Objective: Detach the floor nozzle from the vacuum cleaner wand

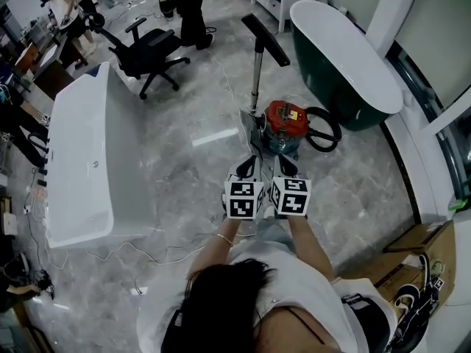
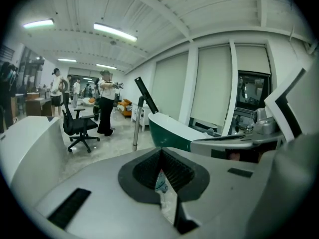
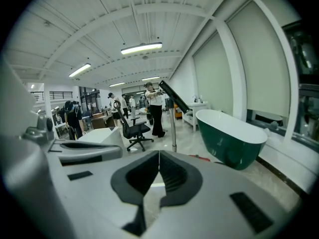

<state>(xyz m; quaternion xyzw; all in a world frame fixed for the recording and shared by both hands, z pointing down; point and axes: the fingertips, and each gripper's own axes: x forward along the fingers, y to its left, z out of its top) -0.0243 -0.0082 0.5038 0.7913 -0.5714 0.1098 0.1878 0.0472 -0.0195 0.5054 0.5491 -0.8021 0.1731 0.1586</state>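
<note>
The vacuum's red canister stands on the marble floor just ahead of my grippers, with a black hose looped at its right. Its metal wand rises upright and carries the black floor nozzle, tilted, at the top. My left gripper and right gripper are held side by side, short of the canister, both shut and empty. The left gripper view shows the wand and nozzle beyond shut jaws. The right gripper view shows wand and nozzle past shut jaws.
A white bathtub lies on the left and a dark green bathtub on the right behind the canister. A black office chair and a standing person are farther back. Cables trail across the floor.
</note>
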